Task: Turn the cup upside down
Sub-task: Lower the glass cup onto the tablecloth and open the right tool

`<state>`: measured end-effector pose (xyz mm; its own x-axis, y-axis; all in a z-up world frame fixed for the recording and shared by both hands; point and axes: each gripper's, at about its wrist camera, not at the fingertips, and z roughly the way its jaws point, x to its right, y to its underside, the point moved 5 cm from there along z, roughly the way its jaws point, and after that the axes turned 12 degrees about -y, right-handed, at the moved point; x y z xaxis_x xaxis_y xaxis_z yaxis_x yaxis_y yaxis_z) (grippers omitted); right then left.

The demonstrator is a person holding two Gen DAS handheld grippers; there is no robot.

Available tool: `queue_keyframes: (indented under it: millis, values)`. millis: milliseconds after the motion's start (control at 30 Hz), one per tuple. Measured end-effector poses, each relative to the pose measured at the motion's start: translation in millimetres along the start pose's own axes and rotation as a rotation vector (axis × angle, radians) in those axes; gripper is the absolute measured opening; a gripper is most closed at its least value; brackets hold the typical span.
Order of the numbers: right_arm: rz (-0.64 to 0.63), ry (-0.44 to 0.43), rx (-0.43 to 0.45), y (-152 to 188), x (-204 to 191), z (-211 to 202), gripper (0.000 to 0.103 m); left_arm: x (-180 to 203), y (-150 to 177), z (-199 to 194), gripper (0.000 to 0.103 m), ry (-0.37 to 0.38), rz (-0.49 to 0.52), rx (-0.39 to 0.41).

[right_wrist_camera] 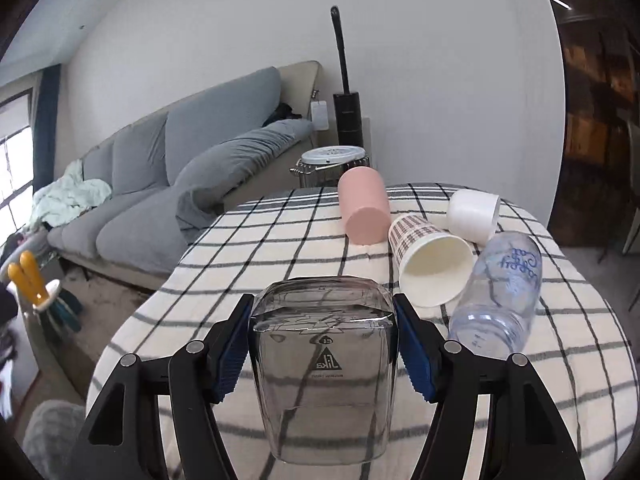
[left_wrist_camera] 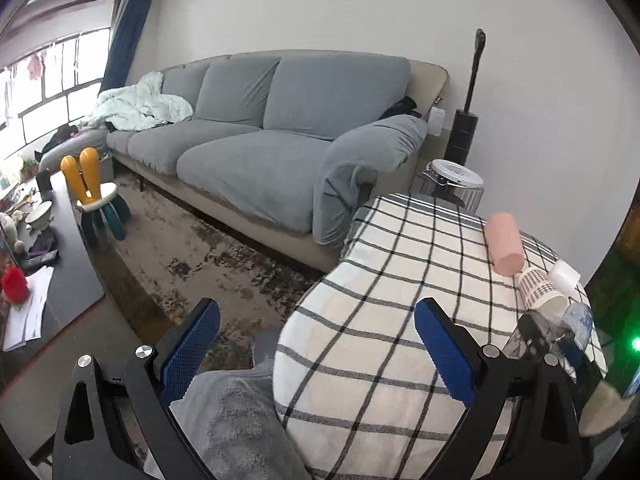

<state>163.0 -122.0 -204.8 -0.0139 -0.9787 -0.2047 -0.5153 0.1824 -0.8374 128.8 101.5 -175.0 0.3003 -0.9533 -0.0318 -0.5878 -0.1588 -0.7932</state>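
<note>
My right gripper [right_wrist_camera: 323,340] is shut on a clear smoky square cup [right_wrist_camera: 323,364], its base pointing away from me and up, its printed logo upside down, held just over the checked tablecloth [right_wrist_camera: 256,248]. My left gripper [left_wrist_camera: 316,344] is open and empty at the table's near left edge. The held cup shows dimly at the right edge of the left wrist view [left_wrist_camera: 548,336].
Several cups lie on their sides beyond: a pink one [right_wrist_camera: 363,208], a patterned paper cup [right_wrist_camera: 428,260], a white one [right_wrist_camera: 474,212] and a clear printed bottle-like cup [right_wrist_camera: 500,284]. A grey sofa [left_wrist_camera: 260,136] stands left of the table.
</note>
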Motion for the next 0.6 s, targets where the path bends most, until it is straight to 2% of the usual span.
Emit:
queue_keyframes:
  millis: [200,233,333,467,600]
  values:
    - [-0.023,0.005,0.043,13,1,-16,0.069,6,8,8,0.099,0.016,0.026,-0.024]
    - [-0.021,0.006,0.038,15,2,-16,0.078,7,9,9,0.099,0.015,0.030,-0.030]
    - [-0.022,0.011,0.051,16,3,-23,0.093,9,12,11,0.099,0.028,0.031,-0.054]
    - [-0.046,0.013,0.060,7,0,-34,0.094,11,12,9,0.099,0.038,0.035,-0.063]
    - [-0.068,0.038,0.058,-17,-2,-55,0.094,19,-2,-3,0.099,0.058,0.062,-0.077]
